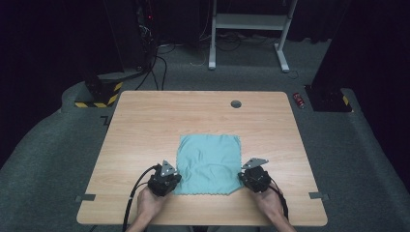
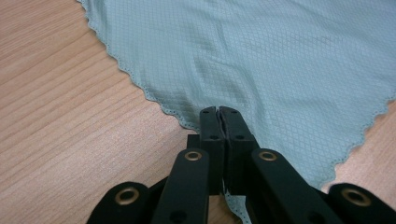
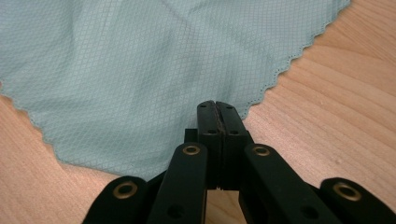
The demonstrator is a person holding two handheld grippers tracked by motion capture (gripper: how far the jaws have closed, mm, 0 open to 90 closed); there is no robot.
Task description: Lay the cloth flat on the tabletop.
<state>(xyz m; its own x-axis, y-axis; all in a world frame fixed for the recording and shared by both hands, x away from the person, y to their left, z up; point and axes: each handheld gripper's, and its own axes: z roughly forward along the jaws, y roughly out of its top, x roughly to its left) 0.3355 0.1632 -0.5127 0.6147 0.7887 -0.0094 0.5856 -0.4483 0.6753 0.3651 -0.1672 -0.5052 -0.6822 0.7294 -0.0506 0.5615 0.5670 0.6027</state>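
A teal cloth [image 1: 209,162] with a scalloped hem lies on the wooden table [image 1: 145,125], slightly rumpled toward its near side. My left gripper [image 1: 176,181] sits at the cloth's near left corner. In the left gripper view its jaws [image 2: 219,112] are shut with the cloth [image 2: 280,56] pinched between them, and a strip of hem shows below the pads. My right gripper [image 1: 242,180] is at the near right corner. Its jaws [image 3: 216,106] are shut on the edge of the cloth [image 3: 116,70]. A hand holds each gripper from the table's near edge.
A round cable hole [image 1: 236,104] sits near the table's far edge. Grey tape marks [image 1: 86,197] [image 1: 316,195] lie at the near left and right corners. Beyond the table stand a white desk frame [image 1: 249,21] and dark equipment with cables on grey carpet.
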